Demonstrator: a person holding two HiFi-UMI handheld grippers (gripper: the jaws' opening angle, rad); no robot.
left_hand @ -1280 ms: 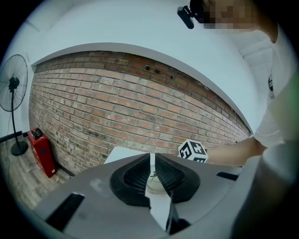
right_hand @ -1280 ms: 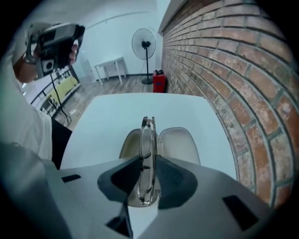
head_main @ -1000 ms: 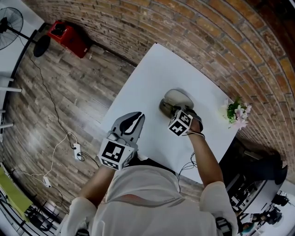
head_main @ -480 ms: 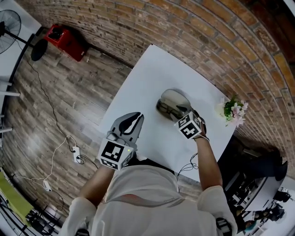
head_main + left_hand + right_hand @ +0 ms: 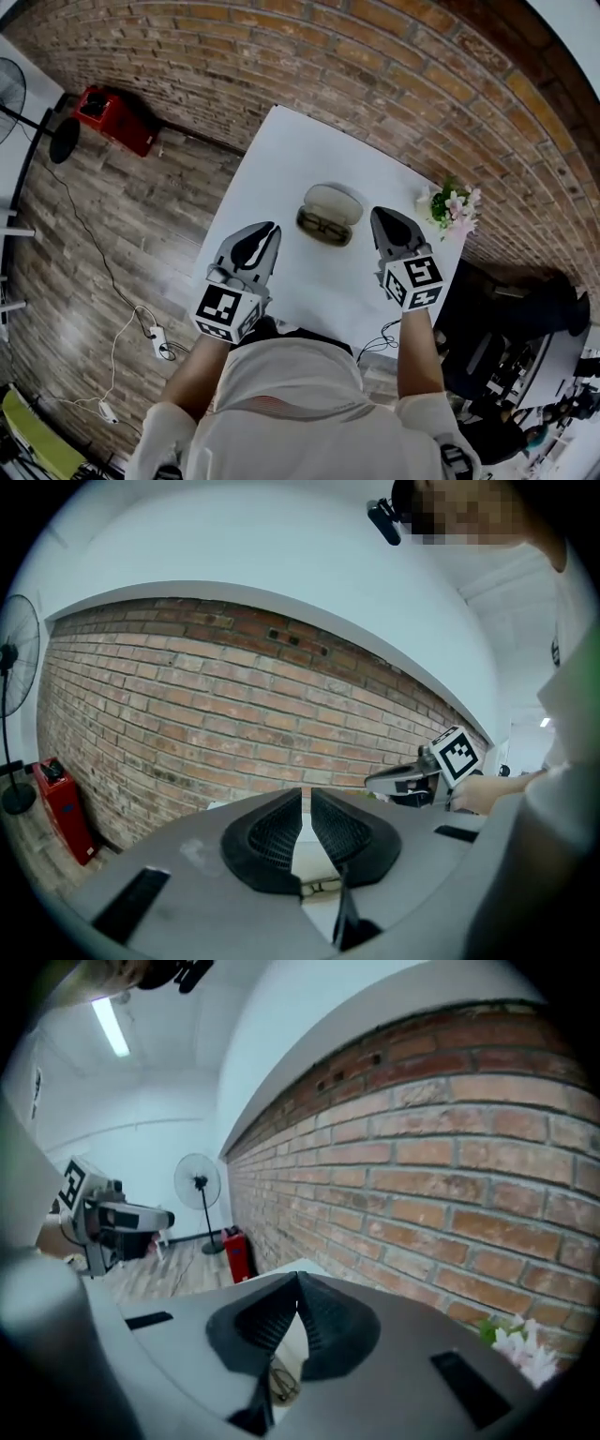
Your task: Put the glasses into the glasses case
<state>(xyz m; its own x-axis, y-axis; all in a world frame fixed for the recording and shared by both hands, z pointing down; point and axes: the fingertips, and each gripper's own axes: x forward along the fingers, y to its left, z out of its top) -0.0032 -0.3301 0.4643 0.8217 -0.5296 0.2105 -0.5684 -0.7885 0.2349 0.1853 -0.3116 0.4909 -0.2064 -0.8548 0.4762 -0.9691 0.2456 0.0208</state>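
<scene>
The right hand-held gripper (image 5: pixel 382 217) has risen off the glasses case (image 5: pixel 332 201), which now lies apart to its left with the glasses (image 5: pixel 325 226) inside; its jaws have just been closing, with nothing between them

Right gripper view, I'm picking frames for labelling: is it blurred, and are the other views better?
Right gripper view: soft all over, brick wall smeared, flowers a blur. Left gripper view: crisper, the wall bowed by the wide lens, corners dark. Head view: sharp, evenly lit, glasses case clear.
</scene>
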